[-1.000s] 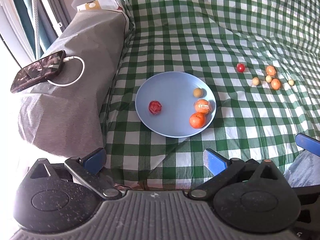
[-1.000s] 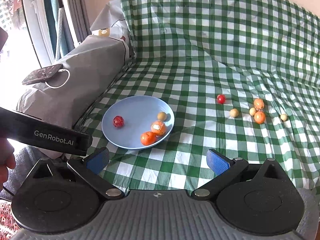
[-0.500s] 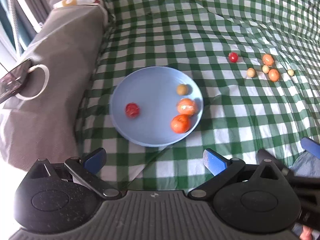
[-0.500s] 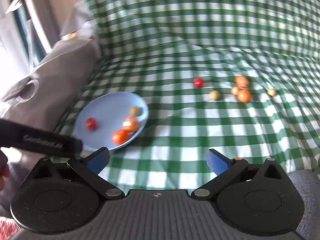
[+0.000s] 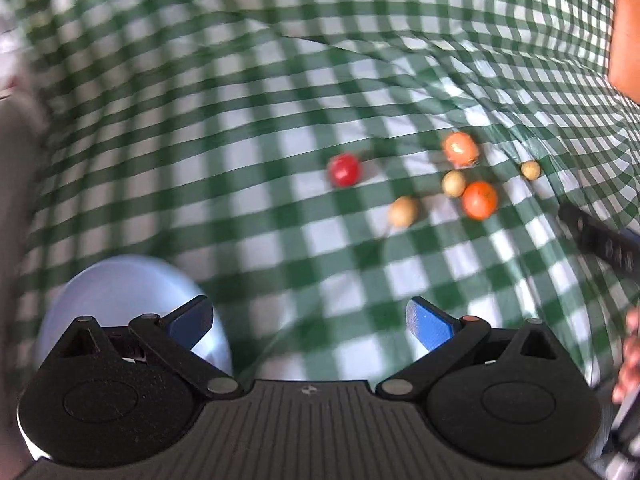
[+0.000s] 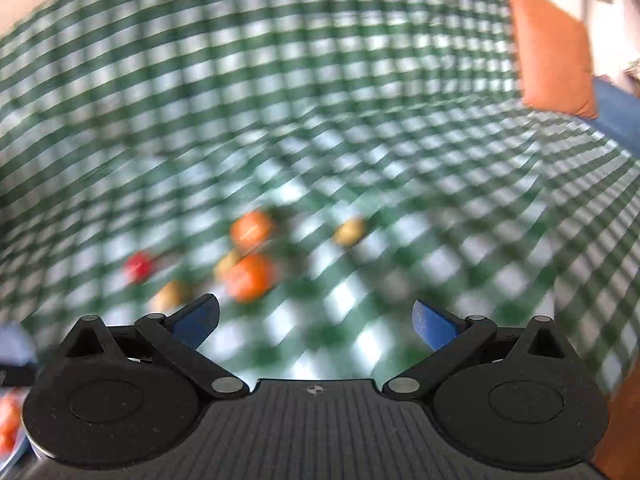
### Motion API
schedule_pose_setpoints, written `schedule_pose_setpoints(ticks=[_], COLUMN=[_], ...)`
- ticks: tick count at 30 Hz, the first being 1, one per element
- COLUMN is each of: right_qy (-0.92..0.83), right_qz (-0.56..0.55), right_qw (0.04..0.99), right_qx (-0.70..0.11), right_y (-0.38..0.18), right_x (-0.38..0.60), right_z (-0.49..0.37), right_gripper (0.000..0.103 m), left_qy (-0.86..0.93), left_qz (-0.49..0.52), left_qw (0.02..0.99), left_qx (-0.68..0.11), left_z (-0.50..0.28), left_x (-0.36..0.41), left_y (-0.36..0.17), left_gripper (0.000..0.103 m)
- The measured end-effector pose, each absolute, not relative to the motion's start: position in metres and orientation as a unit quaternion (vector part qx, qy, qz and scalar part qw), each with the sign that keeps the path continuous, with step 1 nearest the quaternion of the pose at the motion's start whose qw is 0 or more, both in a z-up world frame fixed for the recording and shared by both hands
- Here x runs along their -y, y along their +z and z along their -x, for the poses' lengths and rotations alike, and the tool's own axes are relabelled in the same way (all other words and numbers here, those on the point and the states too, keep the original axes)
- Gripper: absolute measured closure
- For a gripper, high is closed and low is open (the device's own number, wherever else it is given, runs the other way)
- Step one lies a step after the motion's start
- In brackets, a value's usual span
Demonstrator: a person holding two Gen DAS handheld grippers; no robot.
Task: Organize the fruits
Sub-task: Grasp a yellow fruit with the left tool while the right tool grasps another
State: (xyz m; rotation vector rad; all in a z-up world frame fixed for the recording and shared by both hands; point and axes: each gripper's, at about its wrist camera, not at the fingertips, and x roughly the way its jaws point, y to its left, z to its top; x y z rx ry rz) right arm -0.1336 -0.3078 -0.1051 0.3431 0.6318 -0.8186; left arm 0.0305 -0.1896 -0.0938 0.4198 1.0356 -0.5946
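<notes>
Both hand-held grippers, the left gripper (image 5: 308,322) and the right gripper (image 6: 316,320), are wide open and hold nothing. They have swung away from the light blue round plate (image 5: 120,280), now at the lower left, toward the loose fruits on the green checked cloth (image 5: 240,120): a small red fruit (image 5: 344,169), two orange fruits (image 5: 479,199) and small yellowish ones, well ahead. I judge the next pick starts there.

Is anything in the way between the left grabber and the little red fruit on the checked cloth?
No, nothing visible is. The left gripper is open and empty, and only bare green-checked cloth lies between it and the red fruit. The other loose fruits sit off to the right, and the blue plate is at lower left.
</notes>
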Motion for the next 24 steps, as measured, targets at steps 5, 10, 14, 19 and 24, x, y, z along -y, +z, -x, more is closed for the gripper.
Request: schedule_pose_setpoints(ticks=[5, 10, 14, 19, 24], right_qy=[-0.385, -0.359, -0.354, -0.346, -0.375], right_qz=[-0.177, -0.144, -0.133, -0.135, -0.143], right_qw=[0.850, 0.858, 0.860, 0.867, 0.862], right_qx=[-0.313, -0.339, -0.342, -0.333, -0.310], right_y=[-0.142, -0.175, -0.190, -0.186, -0.162], right_x=[0.390, 0.419, 0.428, 0.427, 0.416], right_z=[0.100, 0.070, 0.056, 0.057, 0.081], right_gripper=[0.036, 0.039, 0.050, 0.076, 0.076], left_qy=[-0.296, -0.302, -0.297, -0.346, -0.368], left_qz=[-0.195, -0.195, -0.197, -0.172, -0.164], left_qw=[0.794, 0.785, 0.772, 0.775, 0.788], left_qx=[-0.495, -0.504, -0.526, -0.499, -0.465], left_z=[-0.055, -0.068, -0.075, -0.069, -0.052], left_x=[0.244, 0.276, 0.288, 0.279, 0.257], left_y=[-0.133, -0.155, -0.170, -0.153, -0.126], left_gripper=[0.000, 0.000, 0.012, 0.075, 0.075])
